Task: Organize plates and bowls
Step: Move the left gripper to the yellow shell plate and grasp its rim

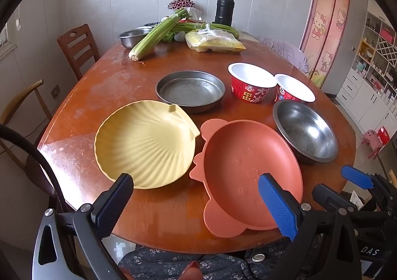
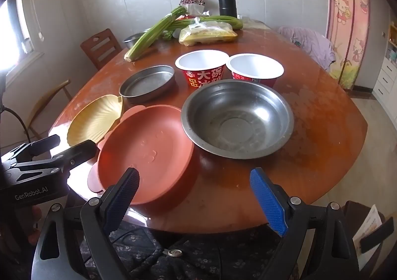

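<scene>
I keep both tools above the near edge of the round wooden worktop, and both point down at a slant; the left tool has its fingers wide apart and nothing is between them; the right tool is the same, fingers wide apart and holding nothing.

The dishes stand in a group on the near half of the worktop; the yellow shell plate is at the near left; just beside it on the right is the orange plate, which reaches the near edge; I cannot tell if these two touch. To the right of the orange plate sits the steel bowl; in the right wrist view the rim of the orange plate seems to meet it. Behind the shell plate is the flat metal pan; to the right of the pan two red paper bowls stand side by side, both upright and with white inside.

At the far side lie celery, a plastic bag, a small steel basin and a black flask; they are well apart from the dishes.
</scene>
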